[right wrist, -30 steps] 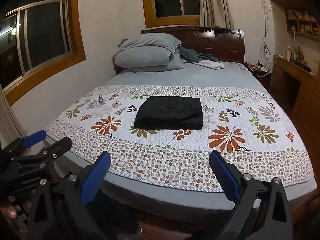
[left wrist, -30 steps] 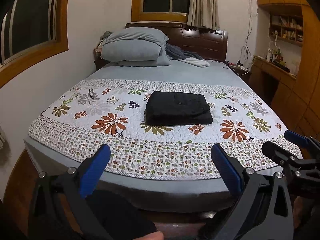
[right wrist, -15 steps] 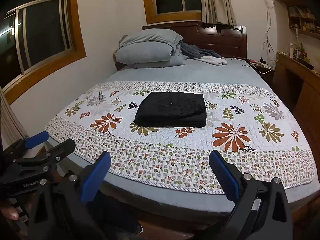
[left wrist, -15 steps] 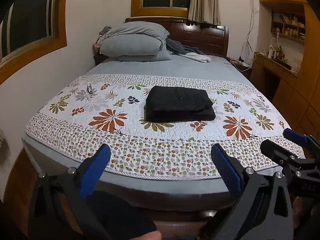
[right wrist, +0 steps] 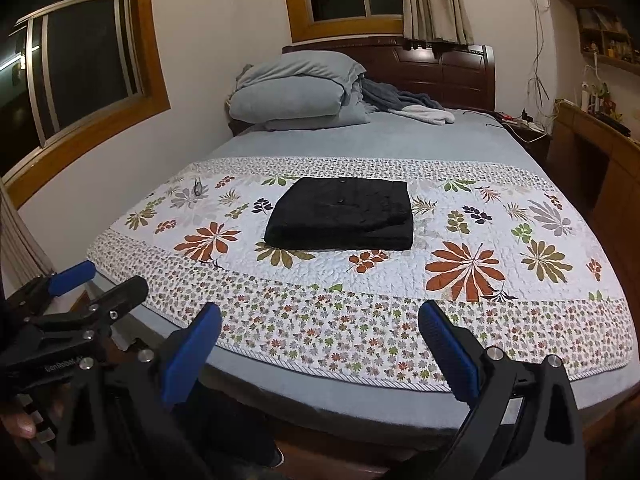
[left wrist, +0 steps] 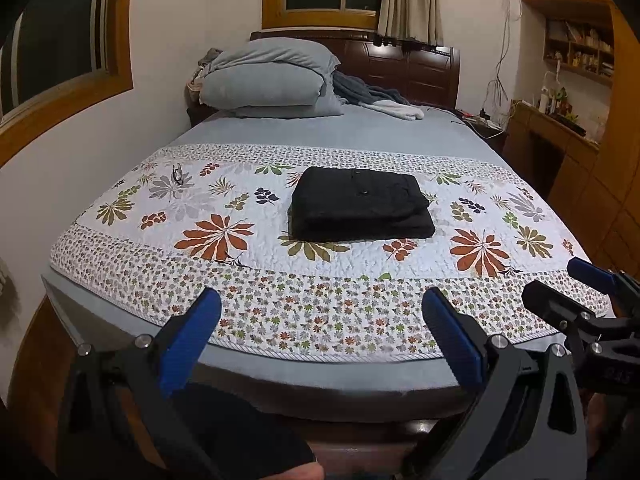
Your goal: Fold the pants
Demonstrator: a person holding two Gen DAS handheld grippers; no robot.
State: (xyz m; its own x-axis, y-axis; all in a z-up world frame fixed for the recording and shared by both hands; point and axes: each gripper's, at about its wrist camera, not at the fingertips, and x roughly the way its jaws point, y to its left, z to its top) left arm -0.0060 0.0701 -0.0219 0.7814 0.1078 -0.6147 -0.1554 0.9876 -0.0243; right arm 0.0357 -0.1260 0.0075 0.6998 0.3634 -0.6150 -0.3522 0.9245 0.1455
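Black pants [left wrist: 362, 205] folded into a neat rectangle, lying mid-quilt [left wrist: 320, 300] on the bed, well beyond both sets of fingers. Left gripper [left wrist: 320, 330] spread wide, empty, held off the foot edge; right gripper [right wrist: 319, 334] likewise spread, empty

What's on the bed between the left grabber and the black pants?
Only the flowery quilt lies between the open left gripper and the folded black pants; nothing else sits on that stretch. The left wrist view shows it best.
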